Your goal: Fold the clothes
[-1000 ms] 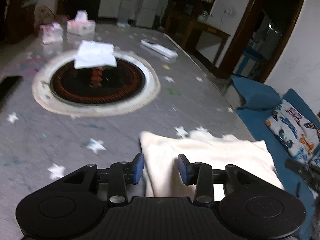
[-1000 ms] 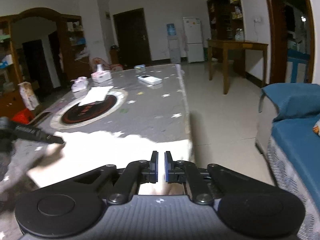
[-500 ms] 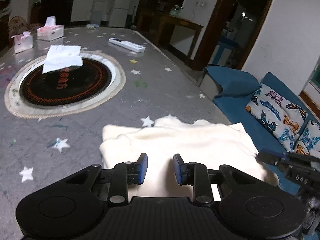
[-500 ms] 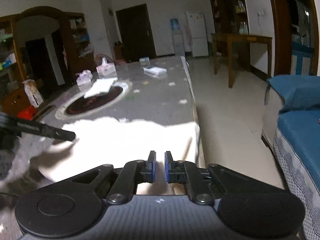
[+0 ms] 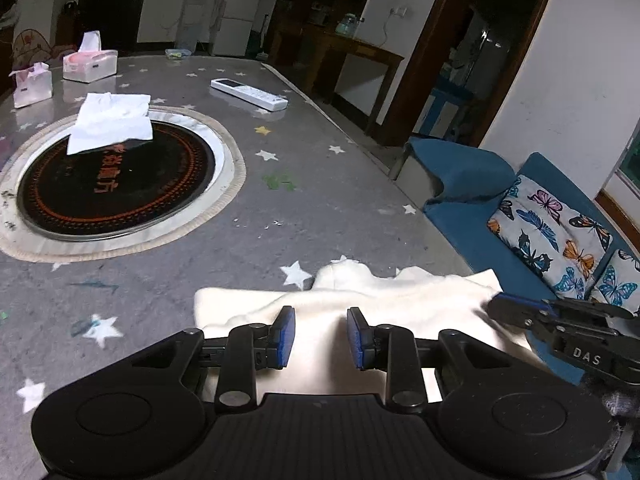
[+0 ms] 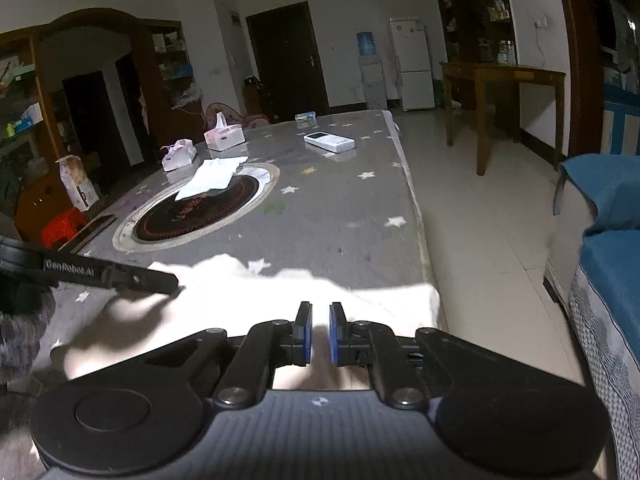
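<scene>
A cream-white garment (image 5: 384, 300) lies folded flat at the near right corner of the grey star-patterned table (image 5: 312, 208). It also shows in the right wrist view (image 6: 280, 300). My left gripper (image 5: 321, 338) is open and empty, just above the garment's near edge. My right gripper (image 6: 320, 334) is slightly open with a narrow gap, holding nothing, over the garment's right part by the table edge. The right gripper shows in the left wrist view (image 5: 520, 310) at the garment's right corner. The left gripper shows in the right wrist view (image 6: 160, 280) at its left edge.
A round black hotplate (image 5: 116, 184) with a white tissue (image 5: 110, 122) on it sits mid-table. A white remote (image 5: 248, 94) and two pink tissue packs (image 5: 90, 64) lie further back. A blue sofa (image 5: 480, 200) with butterfly cushions stands right of the table.
My right gripper has opened from nearly shut to a narrow gap. My left gripper has stayed open and shifted right over the garment. The garment has settled flat.
</scene>
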`<state>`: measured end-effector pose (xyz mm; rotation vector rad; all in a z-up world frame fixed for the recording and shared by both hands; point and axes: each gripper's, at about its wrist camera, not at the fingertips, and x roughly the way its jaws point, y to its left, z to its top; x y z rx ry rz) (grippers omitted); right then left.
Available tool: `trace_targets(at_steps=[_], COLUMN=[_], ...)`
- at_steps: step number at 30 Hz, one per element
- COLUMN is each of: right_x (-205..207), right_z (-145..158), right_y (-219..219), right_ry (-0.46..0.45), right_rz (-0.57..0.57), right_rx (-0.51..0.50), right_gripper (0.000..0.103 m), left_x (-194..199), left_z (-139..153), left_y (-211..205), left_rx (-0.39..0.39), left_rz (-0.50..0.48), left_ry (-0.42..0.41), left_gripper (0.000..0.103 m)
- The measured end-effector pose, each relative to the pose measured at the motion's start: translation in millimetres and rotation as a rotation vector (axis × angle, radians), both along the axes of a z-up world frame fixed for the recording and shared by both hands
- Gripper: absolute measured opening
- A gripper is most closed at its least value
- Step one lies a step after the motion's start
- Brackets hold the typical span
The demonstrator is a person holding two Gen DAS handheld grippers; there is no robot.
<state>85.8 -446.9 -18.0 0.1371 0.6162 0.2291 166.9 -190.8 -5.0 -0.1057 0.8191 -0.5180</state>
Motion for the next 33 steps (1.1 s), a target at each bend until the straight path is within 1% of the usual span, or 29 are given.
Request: trace_targets(at_steps=[2,4,7,8,11,12,14,15,16,17,18,19,20,22,23,27,29,30,31,33], right_x=[10,20,20,18,10,7,0,-4,-8,-12,-16,-20,-24,-32,-37,-55,-65,-69,-73,-82], right_z=[-4,-14,-16,-15,-7,-5,-1,1,3,4,5,6,7,8,8,12,13,14,15,16], right_y=[3,6,5,5,8,10,12,14,16,18,19,21,22,26,29,38,43,45,47,50], right_ry=[0.015,0.049,0.048,0.043,0.019,0.014,0.005,0.001,-0.002,-0.004,-0.006,-0.005,-0.004,-0.003,-0.004,-0.012,-0.015,-0.017,-0.019,-0.024], right_rz=[0.004,-0.007,-0.011,-0.012,-0.011,-0.010,-0.008,-0.007,-0.004,-0.001,0.002,0.005,0.009,0.016,0.020,0.037,0.046,0.050,0.053,0.057], right_rx=[-0.002,-0.021,-0.015,-0.018,-0.029,-0.029,-0.030,-0.030,-0.034,-0.037,-0.039,-0.037,-0.035,-0.038,-0.041,-0.055,-0.059,-0.061,-0.063,-0.067], right_gripper=[0.007,0.007,0.007,0.008,0.018,0.023,0.028,0.034,0.037,0.038,0.041,0.045,0.047,0.055,0.057,0.074,0.076,0.079,0.083,0.084], left_x=[5,7,7,7,1,-1,-8,-12,-16,-20,-25,-29,-34,-44,-49,-70,-81,-86,-90,-99], left_z=[-5,-6,-4,-4,0,2,5,7,9,11,12,14,15,15,15,14,15,16,17,19], left_y=[-3,-3,-2,-3,-3,-3,-3,-3,-2,-1,0,1,2,4,5,10,13,15,16,19], left_rx=[0.002,-0.003,-0.004,-0.001,0.009,0.014,0.022,0.027,0.031,0.033,0.034,0.037,0.040,0.045,0.050,0.060,0.062,0.063,0.065,0.067], left_rz=[0.006,0.011,0.019,0.021,0.024,0.026,0.027,0.027,0.027,0.027,0.028,0.028,0.029,0.030,0.031,0.040,0.048,0.052,0.057,0.064], left_ry=[0.008,0.007,0.012,0.010,0.002,-0.001,-0.008,-0.013,-0.018,-0.022,-0.025,-0.026,-0.026,-0.025,-0.021,-0.012,-0.018,-0.021,-0.025,-0.032], left_gripper=[0.030,0.030,0.030,0.032,0.034,0.037,0.041,0.044,0.045,0.047,0.050,0.051,0.053,0.056,0.057,0.062,0.066,0.068,0.069,0.071])
